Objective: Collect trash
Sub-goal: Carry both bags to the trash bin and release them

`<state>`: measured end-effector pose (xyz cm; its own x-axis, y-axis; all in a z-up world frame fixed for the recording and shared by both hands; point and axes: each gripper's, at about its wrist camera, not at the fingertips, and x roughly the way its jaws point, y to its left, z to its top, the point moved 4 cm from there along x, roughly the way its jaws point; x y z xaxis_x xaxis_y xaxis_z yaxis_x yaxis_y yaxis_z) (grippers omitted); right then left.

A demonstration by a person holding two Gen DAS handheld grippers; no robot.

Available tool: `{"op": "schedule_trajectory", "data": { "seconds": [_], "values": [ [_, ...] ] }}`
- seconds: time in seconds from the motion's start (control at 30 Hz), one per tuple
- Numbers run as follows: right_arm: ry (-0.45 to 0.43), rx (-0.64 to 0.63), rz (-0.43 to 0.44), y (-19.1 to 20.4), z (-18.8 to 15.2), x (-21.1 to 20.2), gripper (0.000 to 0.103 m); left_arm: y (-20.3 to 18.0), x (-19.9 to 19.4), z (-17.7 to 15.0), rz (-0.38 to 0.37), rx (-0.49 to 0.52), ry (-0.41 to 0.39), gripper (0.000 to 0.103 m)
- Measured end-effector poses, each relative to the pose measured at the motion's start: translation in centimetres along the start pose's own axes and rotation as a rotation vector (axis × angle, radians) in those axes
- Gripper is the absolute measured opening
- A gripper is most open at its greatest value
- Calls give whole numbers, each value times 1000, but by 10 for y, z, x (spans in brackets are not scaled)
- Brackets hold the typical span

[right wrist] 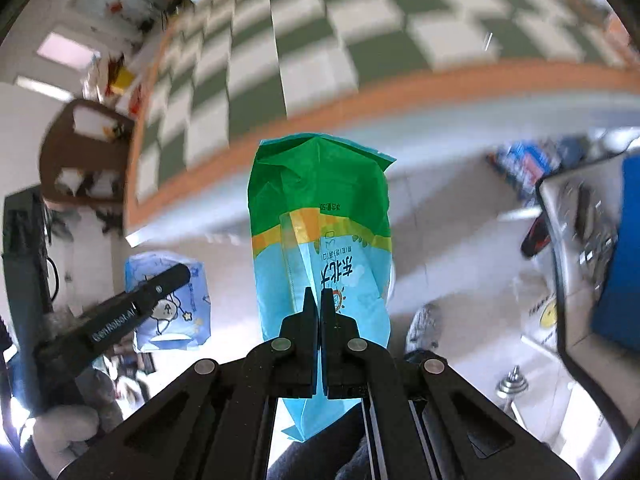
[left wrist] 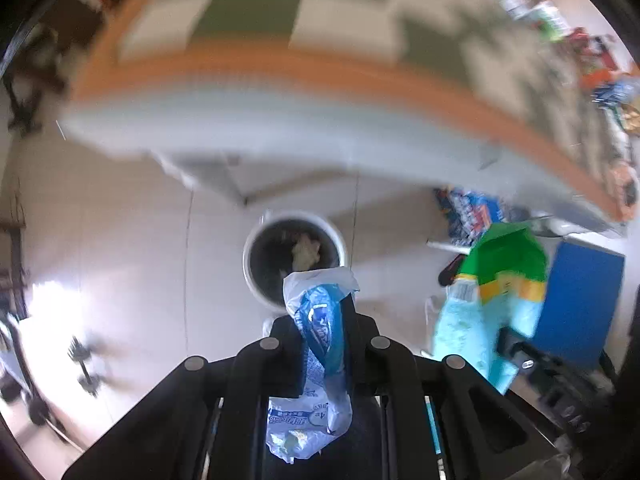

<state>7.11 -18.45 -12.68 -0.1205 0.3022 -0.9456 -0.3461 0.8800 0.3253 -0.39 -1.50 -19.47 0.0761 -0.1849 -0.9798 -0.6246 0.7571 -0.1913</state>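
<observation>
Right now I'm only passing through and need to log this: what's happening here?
A person is collecting trash with two handheld grippers. The left gripper is shut on a blue-and-white wrapper, above a round white bin that already holds some scraps. The right gripper is shut on a green-and-blue snack bag. Neither piece has been dropped in yet.

Right gripper (right wrist: 319,304) clamps a green-and-blue snack bag (right wrist: 320,232).
</observation>
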Motion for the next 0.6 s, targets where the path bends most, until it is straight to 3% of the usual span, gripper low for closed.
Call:
{"op": "schedule_trajectory", "data": {
  "seconds": [0.1, 0.3, 0.37, 0.4, 0.43, 0.5, 0.57, 0.6],
  "values": [
    [97, 14, 11, -17, -15, 75, 0, 22, 66, -1, -17, -49, 61, 10],
    [218, 62, 29, -57, -23, 237, 0, 61, 206, 11, -63, -111, 161, 13],
    [248, 77, 38, -67, -22, 282, 0, 71, 236, 15, -56, -113, 175, 16],
    [257, 89, 35, -76, -21, 311, 0, 79, 258, 19, -50, -116, 174, 31],
    [266, 91, 38, -81, -19, 330, 1, 85, 266, 19, -47, -121, 173, 59],
    [302, 106, 59, -92, -19, 374, 2, 97, 283, 24, -46, -141, 153, 86],
    [315, 101, 43, -100, -19, 400, 13, 106, 289, 27, -36, -151, 148, 88],
    [318, 95, 33, -102, -17, 410, 35, 109, 292, 26, -28, -156, 150, 91]
  ]
}}
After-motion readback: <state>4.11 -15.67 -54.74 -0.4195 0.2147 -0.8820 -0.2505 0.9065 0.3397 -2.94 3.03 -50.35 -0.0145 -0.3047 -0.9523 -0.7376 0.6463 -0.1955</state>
